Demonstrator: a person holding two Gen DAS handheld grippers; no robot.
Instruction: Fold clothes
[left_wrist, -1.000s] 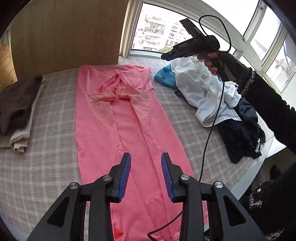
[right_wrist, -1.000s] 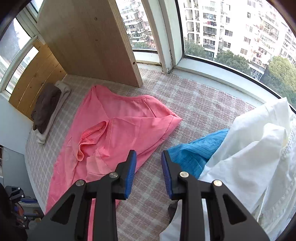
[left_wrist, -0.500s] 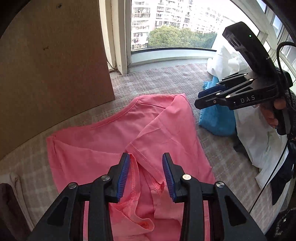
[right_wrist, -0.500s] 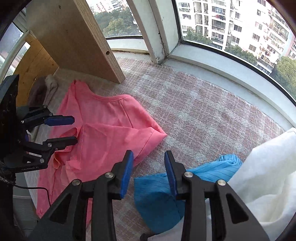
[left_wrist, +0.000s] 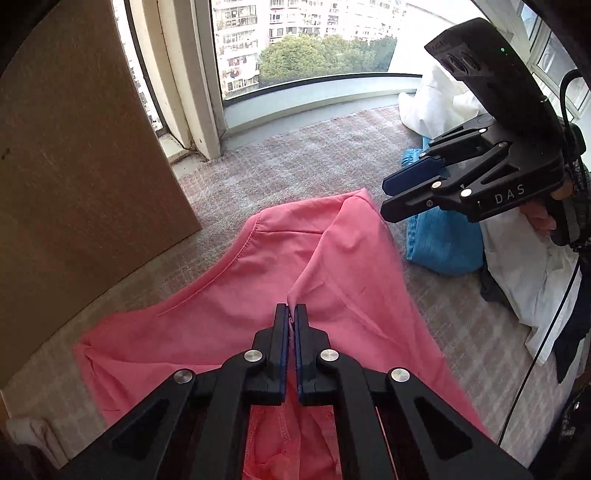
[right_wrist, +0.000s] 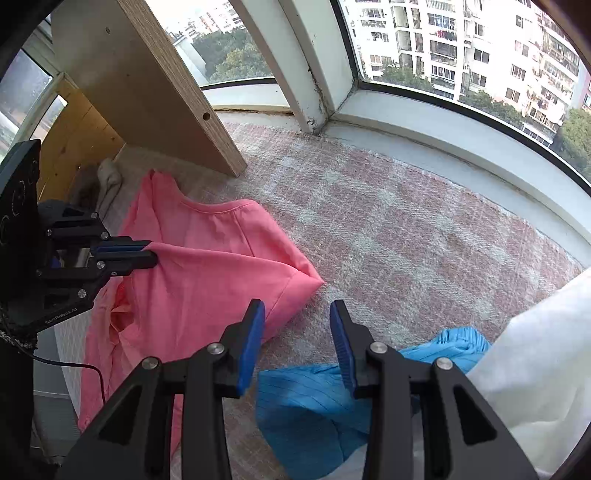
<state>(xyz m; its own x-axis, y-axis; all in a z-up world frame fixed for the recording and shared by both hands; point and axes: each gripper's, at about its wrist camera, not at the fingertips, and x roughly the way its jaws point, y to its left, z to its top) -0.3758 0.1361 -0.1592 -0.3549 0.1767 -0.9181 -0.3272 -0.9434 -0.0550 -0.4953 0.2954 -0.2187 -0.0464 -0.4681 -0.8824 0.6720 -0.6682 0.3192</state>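
Observation:
A pink garment (left_wrist: 229, 306) lies spread on the checked mat (left_wrist: 295, 162), with one side folded over. My left gripper (left_wrist: 291, 314) is shut on a raised fold of that pink cloth, which shows between its blue pads. The right wrist view shows the left gripper (right_wrist: 151, 254) pinching the cloth from the left, so the pink garment (right_wrist: 207, 273) tents up there. My right gripper (right_wrist: 297, 306) is open with nothing between its pads. It hangs just off the garment's pointed corner. In the left wrist view the right gripper (left_wrist: 386, 199) hovers at that corner's right.
A blue garment (right_wrist: 306, 398) and a white one (right_wrist: 535, 369) are heaped to the right of the pink one. A wooden panel (left_wrist: 74, 166) stands at the back left and the window sill (right_wrist: 443, 140) runs behind. Folded clothes (right_wrist: 107, 173) lie at the far left.
My left gripper travelled up the pink garment to its far end, then closed on a fold of it. The right gripper came lower, nearer the garment's corner, and stayed open.

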